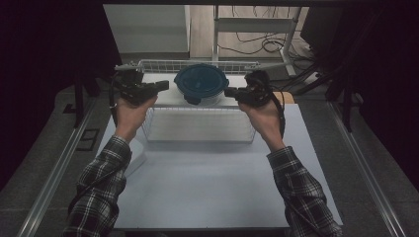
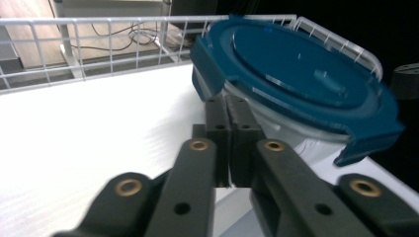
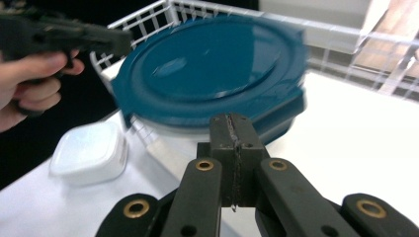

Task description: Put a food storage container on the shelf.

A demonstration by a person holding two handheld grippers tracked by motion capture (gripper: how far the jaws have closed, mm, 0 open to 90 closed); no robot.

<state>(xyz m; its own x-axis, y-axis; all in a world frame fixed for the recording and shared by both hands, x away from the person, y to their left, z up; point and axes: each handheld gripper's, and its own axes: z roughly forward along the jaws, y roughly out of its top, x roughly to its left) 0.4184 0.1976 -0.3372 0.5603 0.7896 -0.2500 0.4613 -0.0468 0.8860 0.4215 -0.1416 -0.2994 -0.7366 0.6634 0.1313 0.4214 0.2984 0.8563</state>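
The left claw (image 1: 163, 86) sat with its jaws pressed together on nothing, tips aimed at the near-left edge of the blue-lidded container (image 1: 201, 83). In the left gripper view the tips reached just under the lid's corner tab (image 2: 210, 59); whether they touched the clear wall I couldn't tell. The container stood just ahead of that claw, in the white wire basket (image 1: 148, 64) at the far end of the counter (image 1: 207, 187). Across it, the right claw (image 1: 231, 92) was likewise clamped empty, tips just short of the container's right side. My read: early going. The lid was still seated, and nothing was gripped or lifted; either the tabs or the whole container remained to be dealt with.

The container sat upright, lid facing up, slightly tilted. It was round, so no real long axis; its latch tabs stuck out toward the claws. A small white box (image 3: 89, 154) lay beyond the basket, beside the right claw.
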